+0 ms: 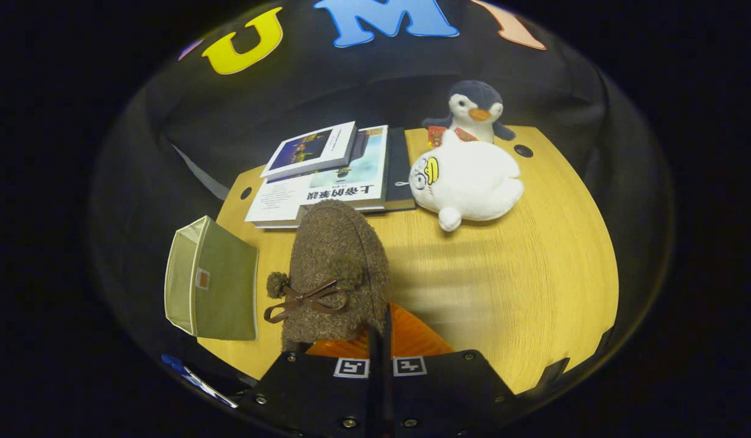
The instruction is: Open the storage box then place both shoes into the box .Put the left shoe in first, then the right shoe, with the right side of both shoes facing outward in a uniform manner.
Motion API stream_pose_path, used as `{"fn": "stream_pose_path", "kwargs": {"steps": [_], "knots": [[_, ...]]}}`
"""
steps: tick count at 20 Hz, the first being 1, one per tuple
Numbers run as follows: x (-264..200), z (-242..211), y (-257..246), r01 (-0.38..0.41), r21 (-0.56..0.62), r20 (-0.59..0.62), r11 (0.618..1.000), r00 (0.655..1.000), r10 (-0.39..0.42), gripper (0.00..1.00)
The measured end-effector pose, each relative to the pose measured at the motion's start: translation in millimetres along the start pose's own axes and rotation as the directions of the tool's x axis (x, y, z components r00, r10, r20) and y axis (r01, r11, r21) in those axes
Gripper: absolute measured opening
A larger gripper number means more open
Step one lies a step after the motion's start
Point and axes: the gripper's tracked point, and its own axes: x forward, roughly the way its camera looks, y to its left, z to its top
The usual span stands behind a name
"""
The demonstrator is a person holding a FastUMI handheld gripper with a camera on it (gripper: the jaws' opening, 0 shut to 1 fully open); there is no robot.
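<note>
My gripper (378, 340) is shut on a brown fuzzy shoe (336, 274), pinching its rim near the orange lining (406, 340). The shoe hangs above the wooden table (521, 286), toe pointing away from me, with a brown bow and pom-pom (302, 298) on its upper. To the left of the shoe, at the table's left edge, stands the green fabric storage box (214, 280); its open mouth faces left and a small label shows on its side. I cannot see inside the box.
Beyond the shoe lies a stack of books (333, 170). A white plush seal (470, 179) and a penguin plush (476, 109) sit at the far right of the table. Bare tabletop stretches to the right of the shoe.
</note>
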Motion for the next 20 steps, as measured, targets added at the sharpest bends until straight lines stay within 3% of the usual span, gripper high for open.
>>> {"fn": "stream_pose_path", "kwargs": {"steps": [9, 20], "knots": [[-17.7, 16.6, 98.3, -0.051, -0.105, -0.025, 0.993, 0.998, 0.049, 0.00], [-10.4, 45.1, 255.4, -0.186, -0.225, -0.035, 0.957, 0.983, 0.183, 0.00]]}}
